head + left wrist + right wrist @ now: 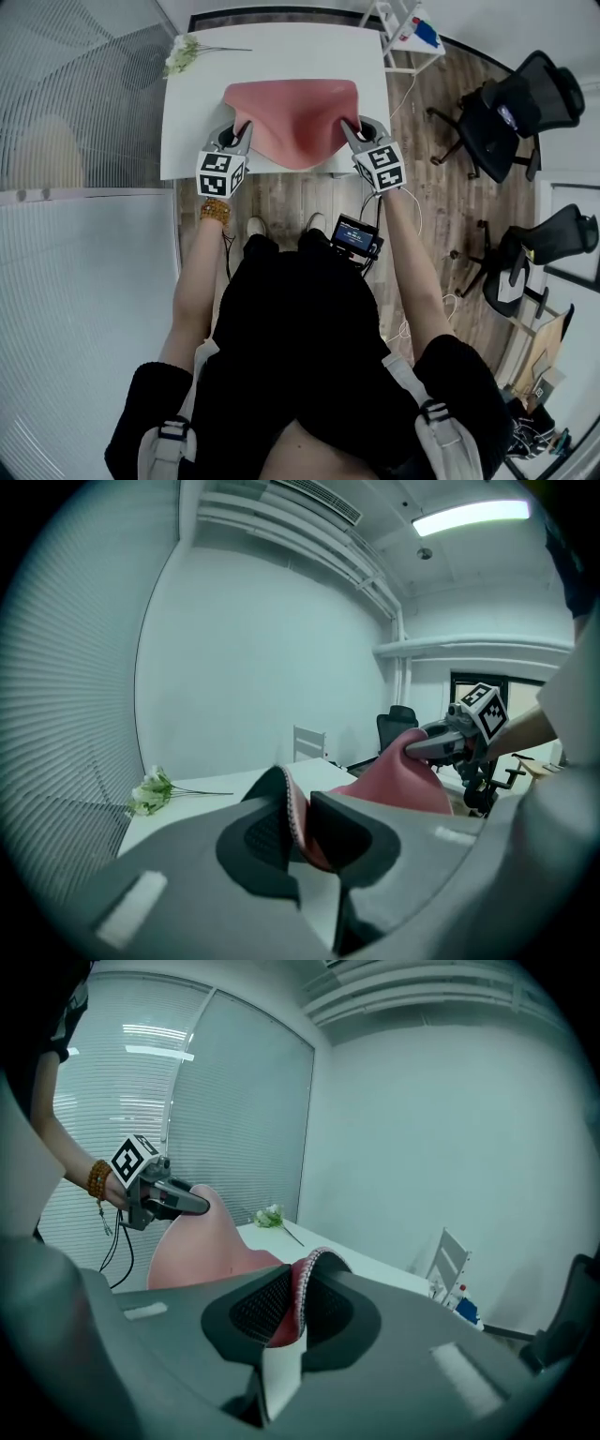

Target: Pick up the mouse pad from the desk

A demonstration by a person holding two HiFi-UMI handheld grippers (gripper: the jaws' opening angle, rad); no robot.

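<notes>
A pink mouse pad (298,120) hangs sagging between my two grippers above the near edge of the white desk (281,56). My left gripper (234,129) is shut on the pad's left near corner, and the pad's edge shows pinched between its jaws in the left gripper view (295,819). My right gripper (354,129) is shut on the right near corner, the pad's edge (298,1307) clamped between its jaws. Each gripper view shows the other gripper holding the far corner: the right gripper (441,745) and the left gripper (183,1202).
A sprig of white flowers (184,53) lies at the desk's far left corner. A white side stand (408,33) with a blue item is at the far right. Black office chairs (511,108) stand on the wooden floor to the right.
</notes>
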